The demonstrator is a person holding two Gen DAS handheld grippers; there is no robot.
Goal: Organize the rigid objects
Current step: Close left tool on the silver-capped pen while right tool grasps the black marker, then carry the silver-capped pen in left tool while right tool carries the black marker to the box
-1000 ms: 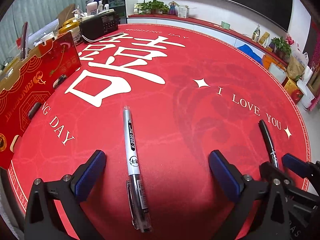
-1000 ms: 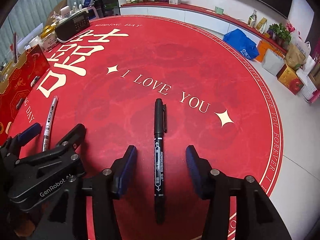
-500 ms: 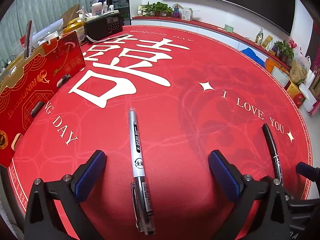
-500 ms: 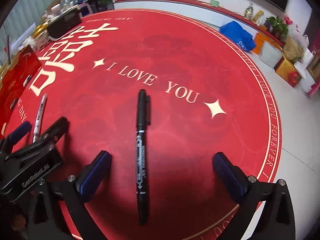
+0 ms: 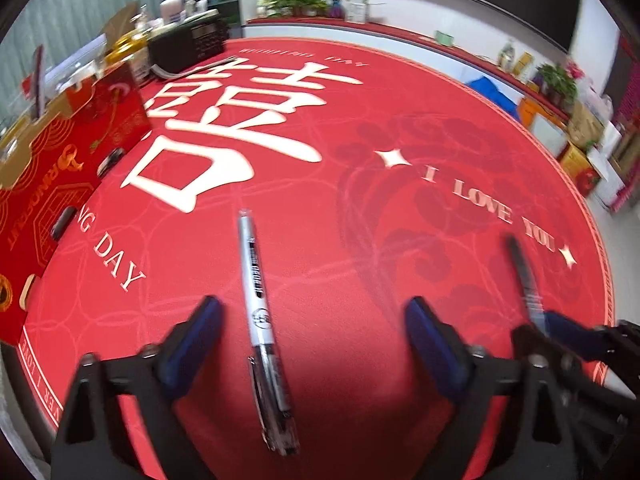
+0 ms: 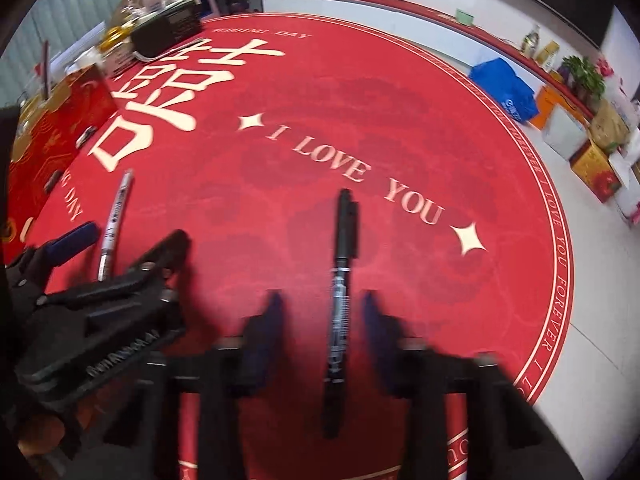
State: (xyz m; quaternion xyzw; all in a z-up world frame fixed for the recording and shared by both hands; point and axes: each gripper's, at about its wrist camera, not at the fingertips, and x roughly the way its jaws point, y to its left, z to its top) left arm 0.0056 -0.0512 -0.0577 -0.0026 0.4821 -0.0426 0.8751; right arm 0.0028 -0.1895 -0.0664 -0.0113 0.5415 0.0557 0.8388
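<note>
The silver pen lies on the red desk between the left gripper's spread, closing jaws, untouched. The black pen lies between the right gripper's closing jaws, gaps visible either side.

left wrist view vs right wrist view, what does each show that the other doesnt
Left wrist only: the whole pen, clear clip end included, lying between the pads of the left gripper, which are off it and have just been closing.
Right wrist only: the whole marker, lying between the blurred pads of the right gripper, with a gap on each side.
Both: the mat, the radio, the red box, and part of the other view's pen and gripper.
</note>
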